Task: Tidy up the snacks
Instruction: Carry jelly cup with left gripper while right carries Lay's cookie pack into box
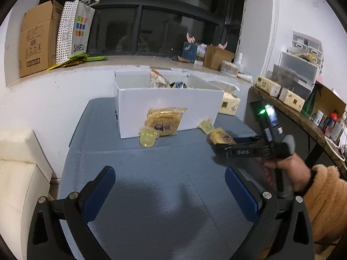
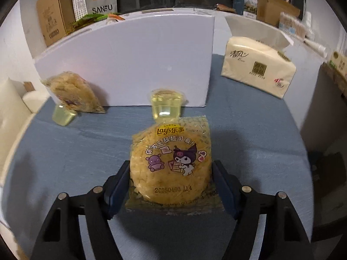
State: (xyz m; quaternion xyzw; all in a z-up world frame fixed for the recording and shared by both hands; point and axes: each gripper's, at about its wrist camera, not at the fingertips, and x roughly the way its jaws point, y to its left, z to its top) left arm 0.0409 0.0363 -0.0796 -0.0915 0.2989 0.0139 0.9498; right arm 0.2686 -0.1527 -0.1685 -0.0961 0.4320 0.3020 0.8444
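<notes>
A white open box [image 1: 169, 110] stands at the back of the blue table [image 1: 151, 169] with snack bags inside. A yellow Lay's snack pack [image 1: 163, 121] leans on its front wall, with a jelly cup [image 1: 148, 137] before it. A second jelly cup [image 1: 206, 126] lies to the right. My right gripper [image 2: 171, 184] is shut on another Lay's pack [image 2: 171, 162], its pads at both sides; it also shows in the left wrist view [image 1: 223, 139]. The jelly cup [image 2: 166, 106] sits just beyond that pack. My left gripper [image 1: 170, 186] is open and empty over the table.
A tissue pack [image 2: 258, 65] lies right of the box. A windowsill behind holds cardboard boxes [image 1: 36, 39] and a paper bag [image 1: 74, 28]. A cluttered shelf [image 1: 303, 108] runs along the right. A cream cushion [image 1: 19, 173] sits at the left.
</notes>
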